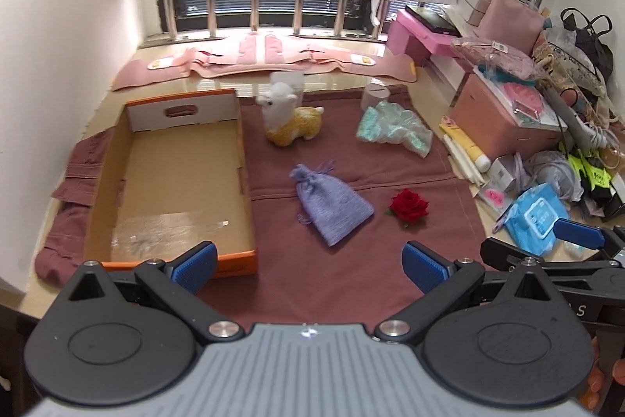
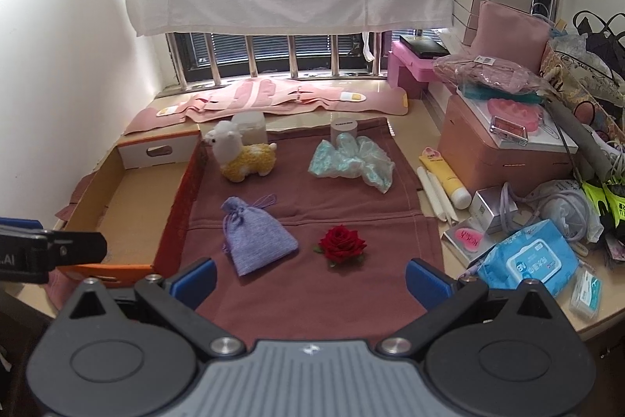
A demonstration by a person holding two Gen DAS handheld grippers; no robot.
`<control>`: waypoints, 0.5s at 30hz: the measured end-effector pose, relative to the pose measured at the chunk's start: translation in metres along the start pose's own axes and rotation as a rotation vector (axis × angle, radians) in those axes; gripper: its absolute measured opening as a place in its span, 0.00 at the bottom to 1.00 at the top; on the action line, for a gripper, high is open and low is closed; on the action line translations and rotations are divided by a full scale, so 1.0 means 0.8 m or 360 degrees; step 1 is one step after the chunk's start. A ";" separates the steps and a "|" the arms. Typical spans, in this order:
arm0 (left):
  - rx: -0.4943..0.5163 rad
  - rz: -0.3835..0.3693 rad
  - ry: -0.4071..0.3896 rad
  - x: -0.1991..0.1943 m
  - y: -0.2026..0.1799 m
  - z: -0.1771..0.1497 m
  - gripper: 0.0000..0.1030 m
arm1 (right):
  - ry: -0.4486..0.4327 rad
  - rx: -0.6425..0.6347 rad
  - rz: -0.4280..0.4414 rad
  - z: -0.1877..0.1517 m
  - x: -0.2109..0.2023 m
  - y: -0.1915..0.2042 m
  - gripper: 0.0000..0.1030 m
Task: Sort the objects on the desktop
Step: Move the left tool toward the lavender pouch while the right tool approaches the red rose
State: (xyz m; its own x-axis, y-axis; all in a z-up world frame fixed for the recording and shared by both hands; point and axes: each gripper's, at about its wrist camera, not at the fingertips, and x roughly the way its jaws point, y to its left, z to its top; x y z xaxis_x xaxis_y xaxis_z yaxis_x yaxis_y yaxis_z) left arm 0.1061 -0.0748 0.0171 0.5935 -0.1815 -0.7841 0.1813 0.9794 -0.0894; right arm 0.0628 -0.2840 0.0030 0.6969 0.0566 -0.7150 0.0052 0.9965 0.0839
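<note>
Left wrist view: left gripper [image 1: 310,266] hangs spread wide, nothing btwn its blue pads, low over the near edge of the maroon cloth [image 1: 351,284]. Ahead-left of it sits the shallow cardboard tray w/ orange rim [image 1: 250,182], apparently bare inside — so sorting looks not yet started. Straight ahead: lilac woven drawstring pouch [image 1: 332,204]. Ahead-right: red fabric rose [image 1: 409,206]. Further off: white-and-yellow plush alpaca [image 1: 291,122], crumpled mint-green gauzy cloth [image 1: 394,131], small pale cylinder [image 1: 377,95] behind it. All 5 lie outside the tray; all left to do, I'd judge. Right gripper shows only as a blue tip at far right, cut off. Tray's near inner wall is hidden by its rim.

Right wrist view: right gripper [image 2: 310,280] also released, empty, over the cloth's near edge. Rose [image 2: 343,243] just ahead, pouch [image 2: 256,241] ahead-left, alpaca [image 2: 242,153] and mint cloth [image 2: 351,161] beyond. Tray [image 2: 172,213] far left, partly blocked by the left gripper's black finger. A frosted container [image 2: 252,126] behind the alpaca is half hidden; can't tell what it is. Right-side clutter off the cloth: unclear if it's part of the job.
</note>
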 end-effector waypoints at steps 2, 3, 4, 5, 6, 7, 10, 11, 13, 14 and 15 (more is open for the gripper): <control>0.0000 0.0003 0.0005 0.012 -0.008 0.004 1.00 | 0.0003 0.0001 0.0000 0.005 0.008 -0.012 1.00; 0.0000 0.0003 0.0006 0.017 -0.011 0.005 1.00 | 0.0013 -0.0001 0.0007 0.006 0.014 -0.017 1.00; 0.0001 0.0003 0.0008 0.023 -0.015 0.006 1.00 | 0.0022 -0.0010 0.0011 0.008 0.020 -0.022 1.00; 0.0002 0.0002 0.0017 0.029 -0.018 0.007 1.00 | 0.0031 -0.0023 0.0012 0.010 0.026 -0.026 1.00; 0.0004 0.0001 0.0027 0.035 -0.022 0.008 1.00 | 0.0039 -0.0035 0.0013 0.011 0.032 -0.029 1.00; 0.0008 0.0005 0.0037 0.041 -0.025 0.010 1.00 | 0.0046 -0.0043 0.0016 0.013 0.037 -0.033 1.00; 0.0018 0.0019 0.0056 0.058 -0.031 0.014 1.00 | 0.0057 -0.0075 0.0031 0.017 0.054 -0.041 1.00; 0.0011 0.0018 0.0061 0.063 -0.032 0.015 1.00 | 0.0058 -0.0091 0.0034 0.018 0.059 -0.043 1.00; 0.0000 0.0022 0.0076 0.075 -0.034 0.017 1.00 | 0.0054 -0.0128 0.0038 0.021 0.068 -0.046 1.00; -0.0005 0.0038 0.0091 0.082 -0.034 0.018 1.00 | 0.0050 -0.0147 0.0040 0.023 0.073 -0.047 1.00; -0.0010 0.0055 0.0107 0.088 -0.035 0.019 1.00 | 0.0047 -0.0162 0.0045 0.024 0.078 -0.048 1.00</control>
State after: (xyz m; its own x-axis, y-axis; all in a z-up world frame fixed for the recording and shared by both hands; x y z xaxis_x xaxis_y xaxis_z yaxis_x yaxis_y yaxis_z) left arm 0.1551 -0.1165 -0.0263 0.5451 -0.1411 -0.8264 0.1566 0.9855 -0.0650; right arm 0.1199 -0.3202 -0.0315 0.6744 0.0852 -0.7334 -0.0882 0.9955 0.0346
